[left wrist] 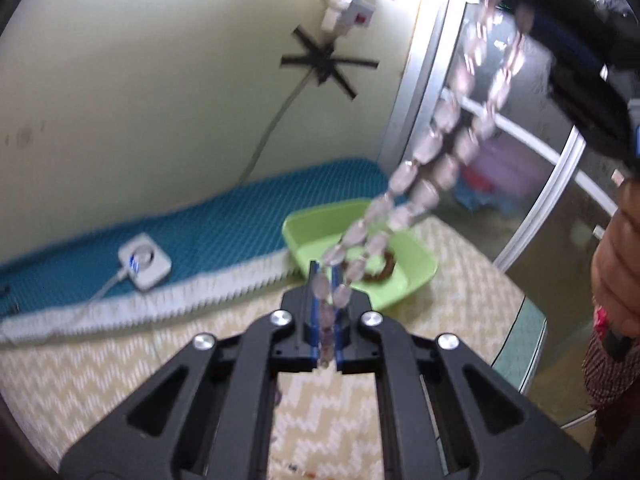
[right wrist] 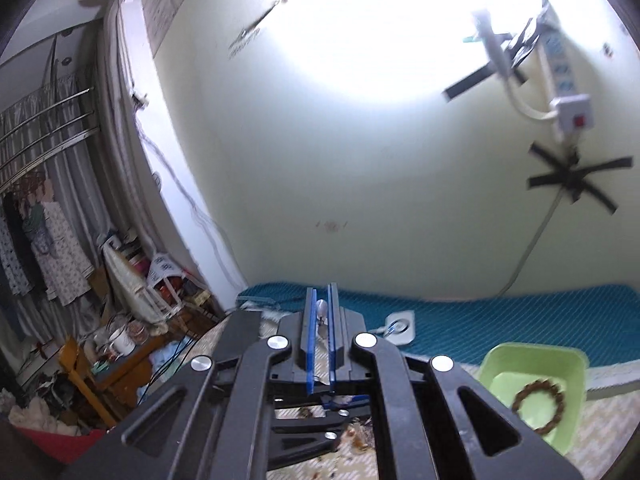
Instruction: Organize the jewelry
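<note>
Stretching a bead necklace [left wrist: 432, 168] between two claws above a patterned mat [left wrist: 460, 280], largest items first. Teal mattress [left wrist: 224, 220] lies along the wall behind; green tray [left wrist: 296, 232] sits on the mat and holds a brown bead bracelet [left wrist: 384, 270]. Left claw [left wrist: 326, 280] is clenched on the necklace's lower end; right claw [right wrist: 322, 300] is clenched on a bead at its upper end, raised well above the tray. To do the step well, carry both ends over the tray, lower the slack first, then release one end at a time so no beads spill over the rim.
</note>
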